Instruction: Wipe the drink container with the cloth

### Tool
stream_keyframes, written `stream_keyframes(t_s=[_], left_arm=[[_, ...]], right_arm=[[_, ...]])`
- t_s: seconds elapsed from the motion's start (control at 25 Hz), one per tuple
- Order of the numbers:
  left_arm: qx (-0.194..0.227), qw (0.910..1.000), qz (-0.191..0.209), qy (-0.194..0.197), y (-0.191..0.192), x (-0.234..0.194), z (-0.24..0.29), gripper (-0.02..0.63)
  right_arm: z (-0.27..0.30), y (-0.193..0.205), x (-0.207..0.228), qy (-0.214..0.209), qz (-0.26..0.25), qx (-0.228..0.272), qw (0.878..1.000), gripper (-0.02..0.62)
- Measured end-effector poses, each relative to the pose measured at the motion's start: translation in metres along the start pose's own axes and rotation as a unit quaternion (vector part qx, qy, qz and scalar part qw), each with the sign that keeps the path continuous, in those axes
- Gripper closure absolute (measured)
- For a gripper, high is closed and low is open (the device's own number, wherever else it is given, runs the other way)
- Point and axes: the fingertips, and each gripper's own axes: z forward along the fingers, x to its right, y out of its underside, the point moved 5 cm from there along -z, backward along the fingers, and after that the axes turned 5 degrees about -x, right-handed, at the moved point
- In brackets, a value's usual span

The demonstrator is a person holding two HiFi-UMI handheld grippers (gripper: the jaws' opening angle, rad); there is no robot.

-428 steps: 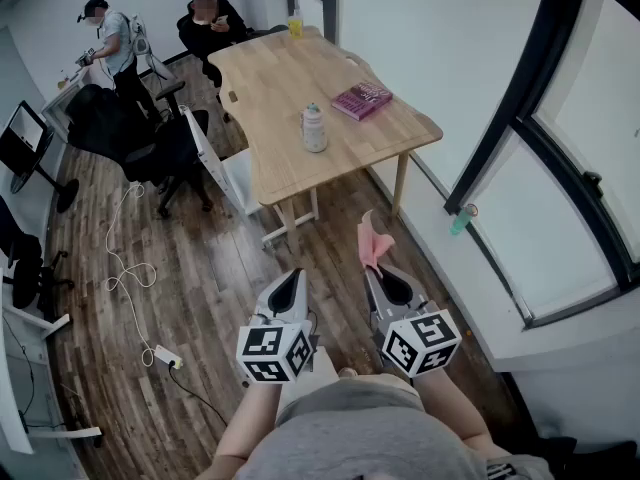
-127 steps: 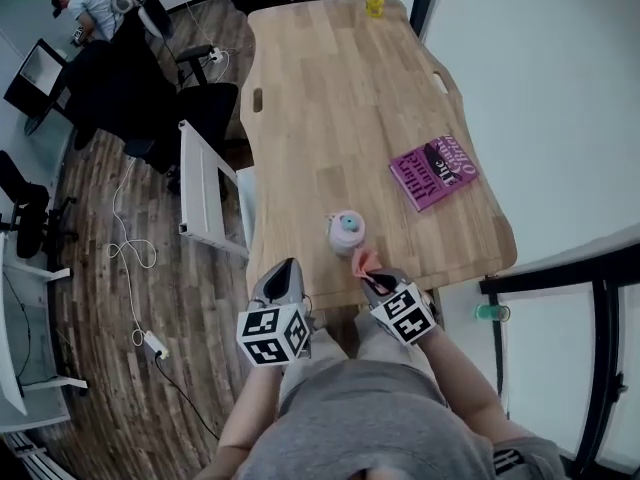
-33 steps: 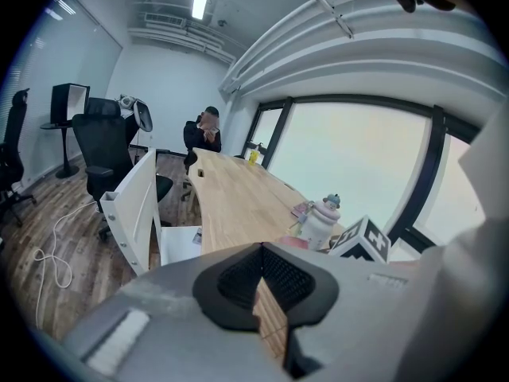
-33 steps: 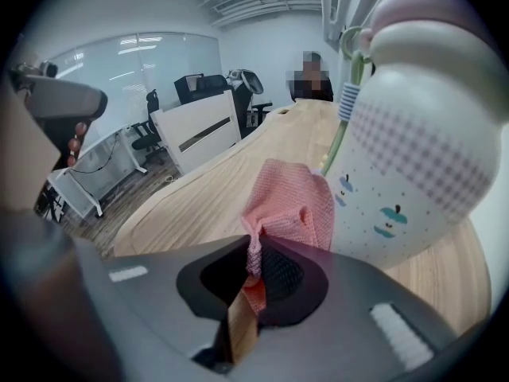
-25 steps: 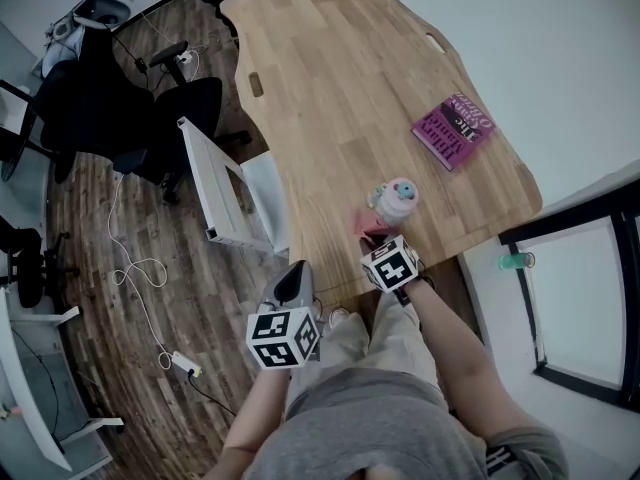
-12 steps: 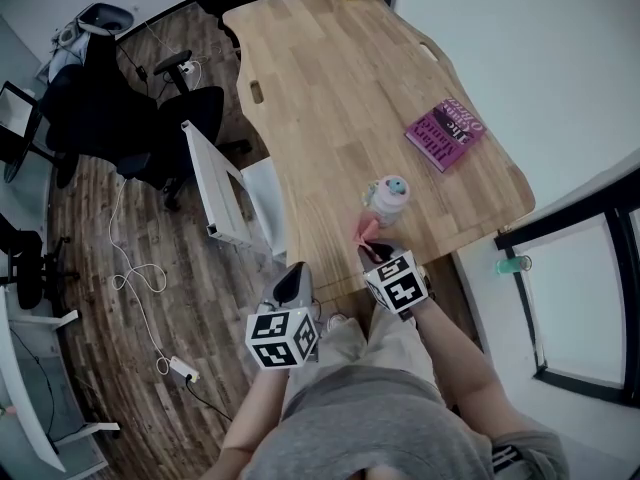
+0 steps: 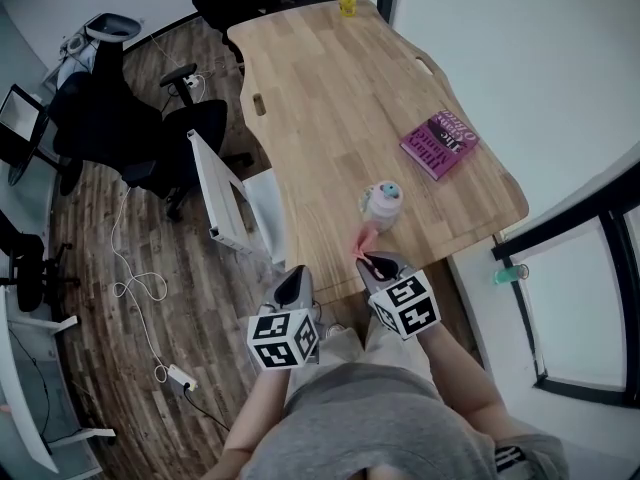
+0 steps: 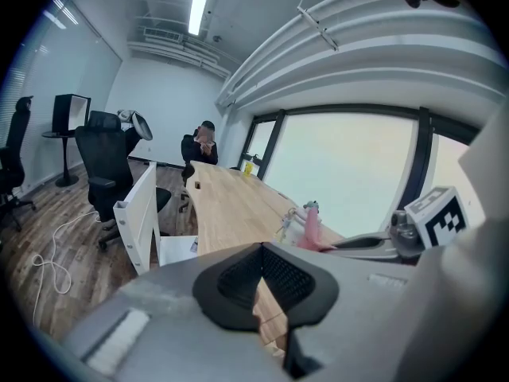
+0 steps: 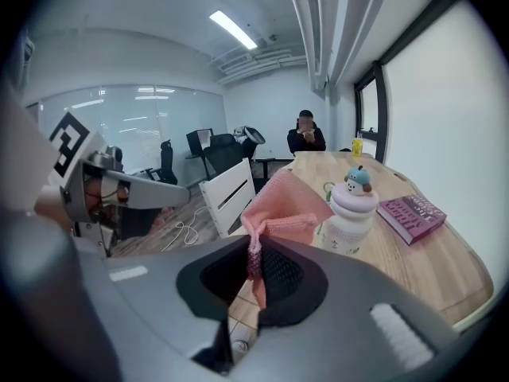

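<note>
Currently, the right hand-held gripper (image 7: 372, 262) has its jaws closed on the pink knitted cloth (image 9: 285, 204), which stands up from between the jaw pads. The white drink container with a pink lid (image 7: 383, 206) stands upright on the light wooden worktop (image 7: 320, 98), close to its near edge. The cloth is just beside the container on its near left side; contact between them cannot be confirmed. The left hand-held gripper (image 8: 261, 251) has its jaws closed together with nothing between them, and is held off the worktop's near edge, above the wooden floor (image 7: 120, 238). A magenta book (image 7: 439, 144) lies flat, far right of the container.
</note>
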Motion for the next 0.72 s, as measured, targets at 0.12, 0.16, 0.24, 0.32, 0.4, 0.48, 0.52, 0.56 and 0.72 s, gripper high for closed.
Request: stream_keyframes(t_s=[0.12,0.16,0.24,0.32,0.4,0.48,0.52,0.56,0.72], left_arm=[[0.005,1.0000,0.002,0.001,-0.001,0.003,-0.002,0.603],[0.006,1.0000,0.003,0.002,-0.001,0.005,-0.003,0.603],[0.010,0.9999,0.003,0.002,-0.002,0.006,-0.004,0.603],[0.012,0.9999,0.004,0.002,-0.004,0.007,-0.005,0.603],[0.015,0.9999,0.005,0.003,-0.005,0.008,-0.007,0.603],[0.017,0.9998,0.007,0.003,-0.005,0.008,-0.009,0.603],[0.019,0.9998,0.007,0.003,-0.005,0.009,-0.009,0.603],[0.020,0.9998,0.008,0.003,-0.005,0.009,-0.010,0.603],[0.021,0.9997,0.010,0.003,-0.006,0.009,-0.013,0.603]], right_arm=[[-0.012,-0.008,-0.006,-0.005,0.000,0.019,1.000,0.572],[-0.016,-0.011,-0.007,-0.007,0.001,0.026,1.000,0.572],[-0.022,-0.015,-0.009,-0.011,0.002,0.039,0.999,0.572],[-0.027,-0.019,-0.012,-0.013,-0.002,0.051,0.999,0.572],[-0.031,-0.021,-0.015,-0.014,-0.008,0.058,0.998,0.572],[-0.035,-0.022,-0.017,-0.013,-0.009,0.063,0.998,0.572],[-0.037,-0.022,-0.018,-0.013,-0.008,0.067,0.998,0.572],[-0.039,-0.023,-0.018,-0.012,-0.006,0.070,0.997,0.572],[-0.044,-0.024,-0.020,-0.014,0.003,0.079,0.997,0.572]])
